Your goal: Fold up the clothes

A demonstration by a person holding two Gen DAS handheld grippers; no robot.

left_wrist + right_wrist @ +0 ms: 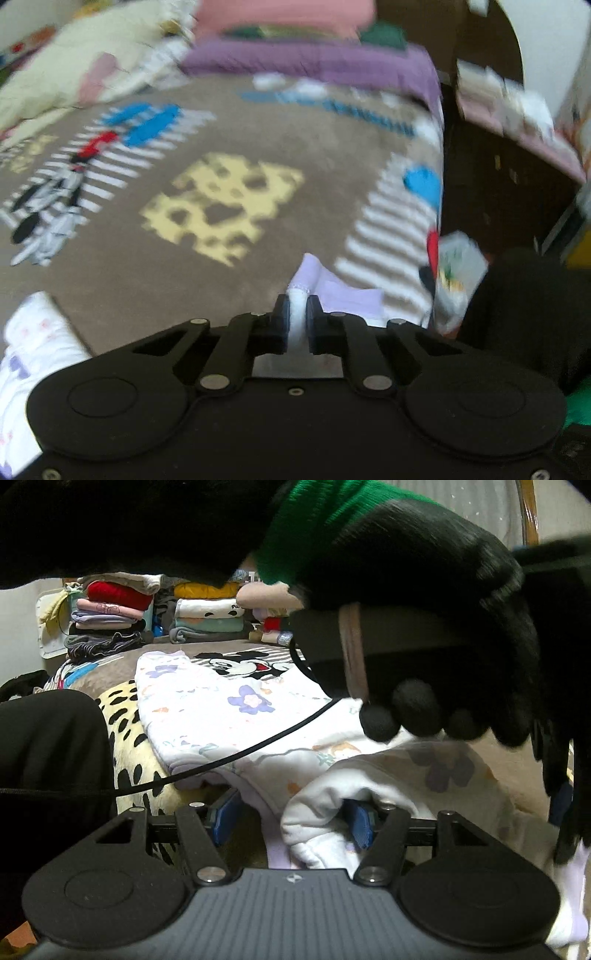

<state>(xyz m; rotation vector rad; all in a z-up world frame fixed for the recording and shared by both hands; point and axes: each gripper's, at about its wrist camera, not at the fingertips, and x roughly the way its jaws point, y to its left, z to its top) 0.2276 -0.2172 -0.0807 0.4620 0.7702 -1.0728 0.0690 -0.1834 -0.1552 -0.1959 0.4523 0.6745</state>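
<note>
A white garment with purple flowers (229, 709) lies on a brown cartoon-print blanket (229, 280). My left gripper (296, 314) is shut on a white and lilac edge of the garment (321, 280) and holds it above the blanket. My right gripper (291, 819) is open, its blue pads (225, 816) on either side of a bunched white fold (321, 812) of the same garment. A black gloved hand (424, 635) with a green cuff, holding the other tool, hangs over the garment in the right wrist view.
Stacks of folded clothes (110, 613) stand at the far edge of the bed. A purple blanket (314, 59) and pillows (74, 62) lie at the back. The bed's edge (439, 184) drops to a dark gap. A black cable (236, 753) crosses the garment.
</note>
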